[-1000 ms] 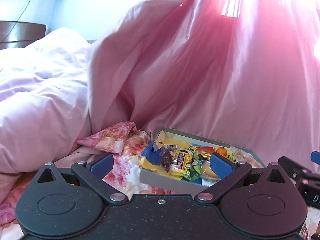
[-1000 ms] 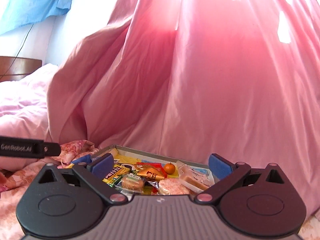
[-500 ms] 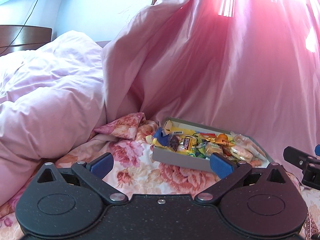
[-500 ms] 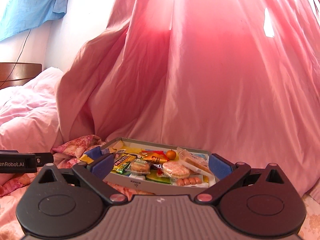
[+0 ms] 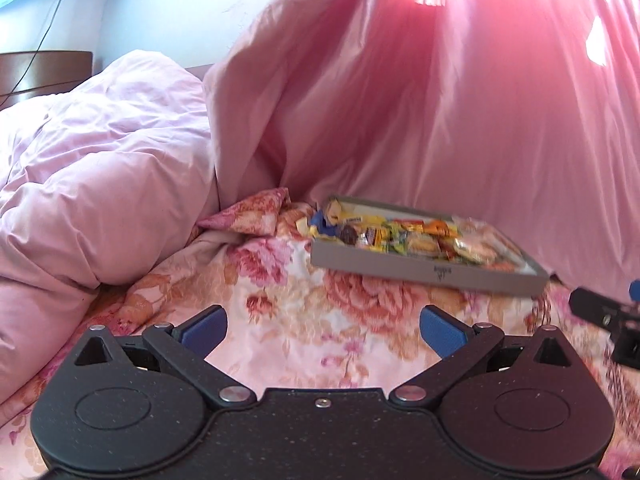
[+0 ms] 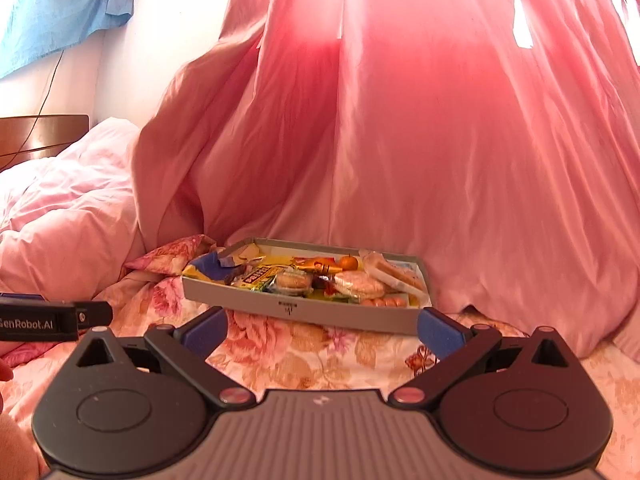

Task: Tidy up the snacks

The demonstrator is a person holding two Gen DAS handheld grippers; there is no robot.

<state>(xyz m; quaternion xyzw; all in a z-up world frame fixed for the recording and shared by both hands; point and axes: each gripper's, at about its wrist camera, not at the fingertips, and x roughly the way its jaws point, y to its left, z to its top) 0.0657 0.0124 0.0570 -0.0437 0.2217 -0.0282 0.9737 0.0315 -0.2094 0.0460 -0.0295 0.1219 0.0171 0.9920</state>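
Grey snack tray (image 6: 304,309) is sitting on the floral bedsheet (image 5: 296,320), back against the hanging pink curtain (image 6: 460,152), piled with wrapped snacks (image 6: 320,280). The tray's long axis is running left to right across both views, its long front wall facing the grippers; in the left wrist view its right end is angling nearer the camera. Left gripper (image 5: 323,322) is hovering spread wide, holding nothing; right gripper (image 6: 322,326) likewise, fingers apart and empty. Risks, judging: the soft bedding is giving under any push, so the tray is liable to tip and spill. Slippery wrappers are overlapping, so one pinch may drag neighbours out. A blue packet (image 6: 214,266) is overhanging the left end.
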